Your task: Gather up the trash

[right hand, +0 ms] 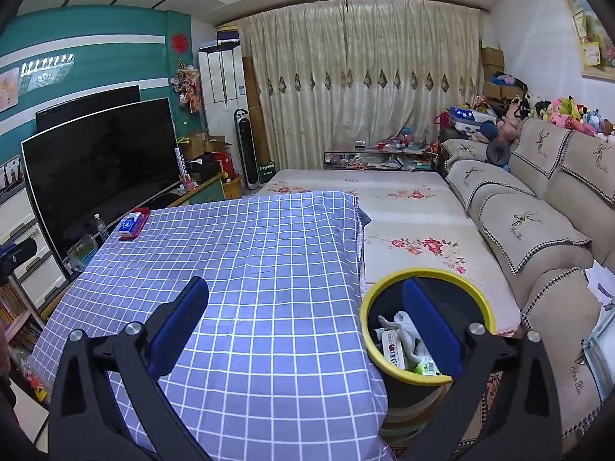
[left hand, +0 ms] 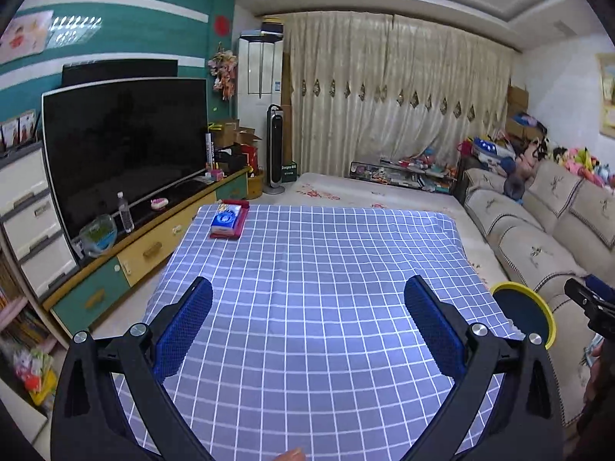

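Both your left gripper (left hand: 307, 319) and right gripper (right hand: 305, 317) gape wide and empty above the checked tablecloth (right hand: 238, 269). The yellow-rimmed trash bin (right hand: 424, 272) beside the table holds crumpled wrappers (right hand: 399, 342), partly hidden by one blue pad (right hand: 430, 326).

Left claw (left hand: 307, 299) and right claw (right hand: 303, 299) wide, empty.

Checked cloth (right hand: 250, 269), soft and matt, faintly creased at frame centre. Bin (right hand: 476, 299) at lower right: glossy yellow plastic rim, dark matt wall, crumpled paper and printed card inside. Pads (left hand: 184, 330) of textured blue rubber on matt black plastic arms with shiny metal bolts. Glossy black TV (left hand: 123, 146), left.
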Tool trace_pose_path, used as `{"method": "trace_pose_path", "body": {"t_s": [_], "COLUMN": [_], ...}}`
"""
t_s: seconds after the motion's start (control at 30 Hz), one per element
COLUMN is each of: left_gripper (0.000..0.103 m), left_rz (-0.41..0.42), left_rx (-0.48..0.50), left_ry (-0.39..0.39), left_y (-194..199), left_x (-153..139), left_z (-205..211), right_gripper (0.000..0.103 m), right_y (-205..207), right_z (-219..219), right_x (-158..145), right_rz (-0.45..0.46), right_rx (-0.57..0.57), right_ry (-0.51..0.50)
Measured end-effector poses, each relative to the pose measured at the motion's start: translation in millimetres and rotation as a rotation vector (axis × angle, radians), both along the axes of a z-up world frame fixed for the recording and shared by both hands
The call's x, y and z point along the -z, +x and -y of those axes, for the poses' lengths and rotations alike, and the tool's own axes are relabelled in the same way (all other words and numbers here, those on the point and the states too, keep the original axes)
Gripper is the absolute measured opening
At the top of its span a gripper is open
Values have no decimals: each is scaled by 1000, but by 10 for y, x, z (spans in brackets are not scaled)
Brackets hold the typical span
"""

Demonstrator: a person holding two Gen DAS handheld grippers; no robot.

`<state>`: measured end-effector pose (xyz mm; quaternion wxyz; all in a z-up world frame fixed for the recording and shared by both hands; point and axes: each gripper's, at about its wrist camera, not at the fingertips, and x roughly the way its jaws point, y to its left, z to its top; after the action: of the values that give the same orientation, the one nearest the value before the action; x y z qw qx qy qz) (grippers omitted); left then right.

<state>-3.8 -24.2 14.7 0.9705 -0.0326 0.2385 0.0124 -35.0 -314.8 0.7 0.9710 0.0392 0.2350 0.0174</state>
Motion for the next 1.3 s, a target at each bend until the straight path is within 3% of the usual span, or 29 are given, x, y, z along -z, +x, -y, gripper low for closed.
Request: {"method": "trace_pose_path", "body": {"t_s": [0.17,0.37,1.3], "left_gripper": [98,98,98], "left_rz": [-27,-52,-41], "left_rx": [16,24,42], "left_ry": [-43,-45,-21], "left_y": [-119,-263,-242], "left_x": [124,302,175], "left_z": [-172,-61,134], "right_gripper": [96,96,96], "right_y": [-186,-293,-276], "right_z": [-51,-64,10], "right_x": [-57,-64,-91], "right_rz": [14,21,24], "right_rx": [16,20,13], "right_ry": [-23,-23,7]}}
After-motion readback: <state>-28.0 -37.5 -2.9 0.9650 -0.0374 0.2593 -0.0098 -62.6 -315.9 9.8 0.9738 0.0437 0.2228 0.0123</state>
